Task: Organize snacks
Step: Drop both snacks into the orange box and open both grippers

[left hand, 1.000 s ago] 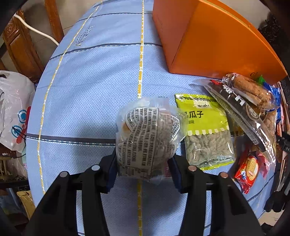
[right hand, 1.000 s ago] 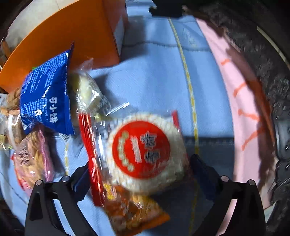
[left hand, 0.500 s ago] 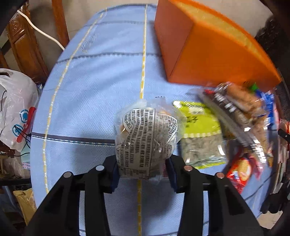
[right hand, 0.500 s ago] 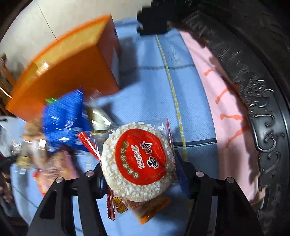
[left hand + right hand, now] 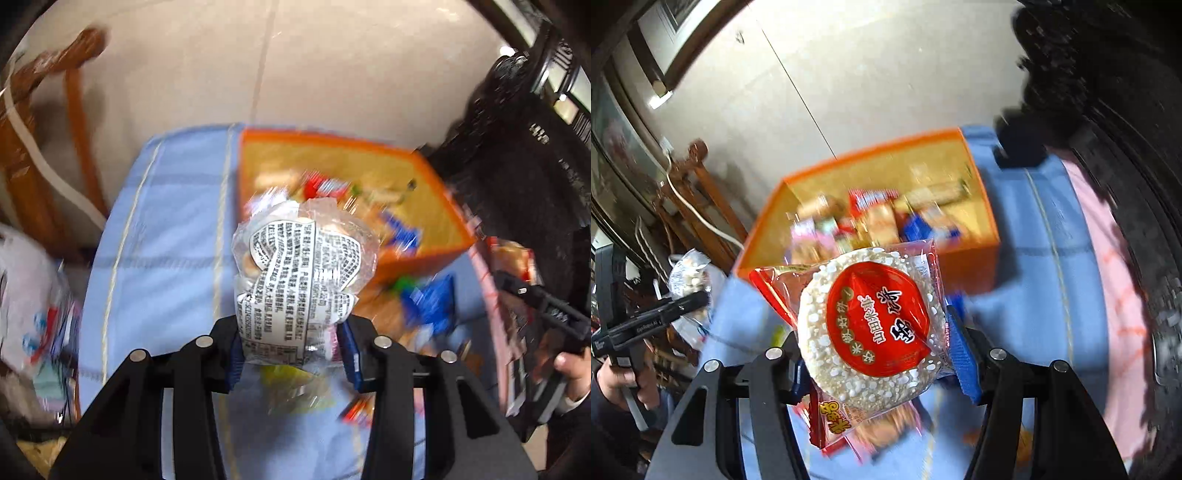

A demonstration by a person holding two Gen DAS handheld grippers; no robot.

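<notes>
- My left gripper (image 5: 291, 363) has its jaws closed part-way on a clear-wrapped snack (image 5: 304, 280) with a printed label, pinched low so the bulk stands above the fingers; I judge this grip leaves it free to drop out once the jaws part.
- My right gripper (image 5: 877, 363) is clamped the same way on a round rice cake (image 5: 871, 328) with a red label, and a second red packet (image 5: 831, 419) hangs below, seemingly caught along with it.
- Both loads are held up off the blue tablecloth (image 5: 166, 236), raised so they can clear the wall ahead.
- Beyond sits the orange box (image 5: 971, 262), open-topped, already holding blurred packets; it is where I mean to put these.
- More loose snacks (image 5: 424, 302) lie on the cloth beside the box, unsorted.
</notes>
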